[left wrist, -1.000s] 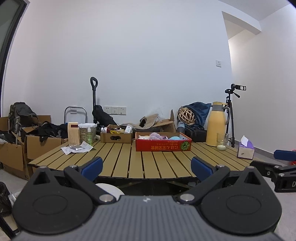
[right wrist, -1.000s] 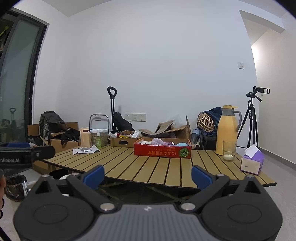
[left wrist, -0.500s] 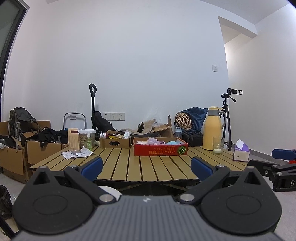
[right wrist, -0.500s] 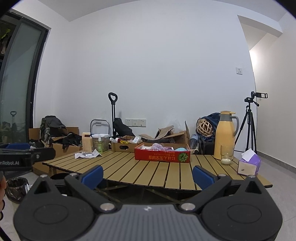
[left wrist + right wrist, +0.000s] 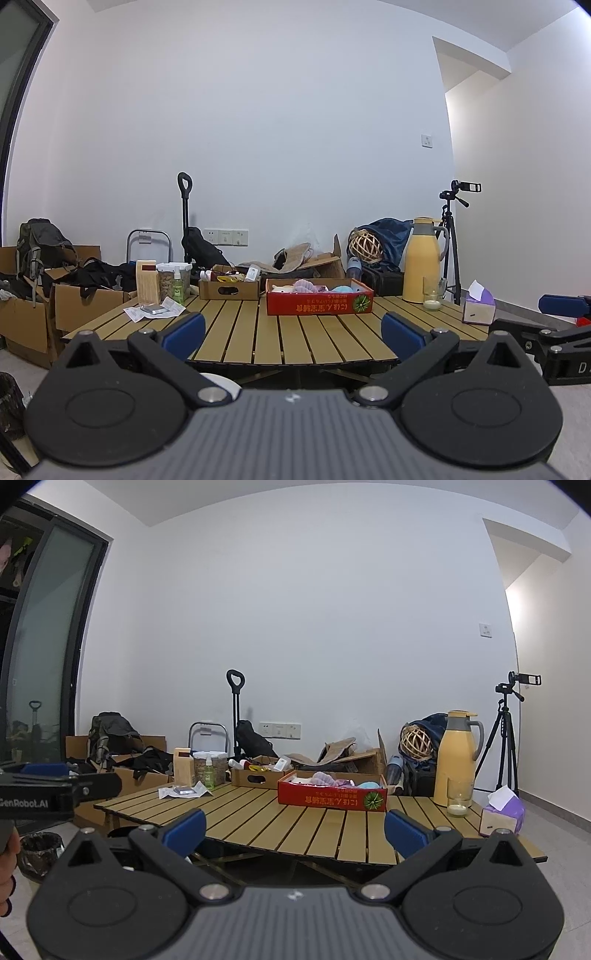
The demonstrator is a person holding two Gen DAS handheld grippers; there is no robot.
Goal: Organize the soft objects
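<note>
On the slatted table, a paper carton is standing at left; the red box is holding soft toys mid-table, while left gripper and right gripper are hovering short of the table, fingers spread wide, empty.

Slatted table spans mid-frame in both views. Printed carton sits at table centre, soft toys inside it. Smaller cardboard box just left of and slightly behind the carton. Farther left: wooden block, lidded jar, spray bottle, papers in front of them. Right of carton: thermos jug, glass just before it, tissue box at right edge. Tripod behind the jug; wicker ball left of the jug, behind the table.
</note>
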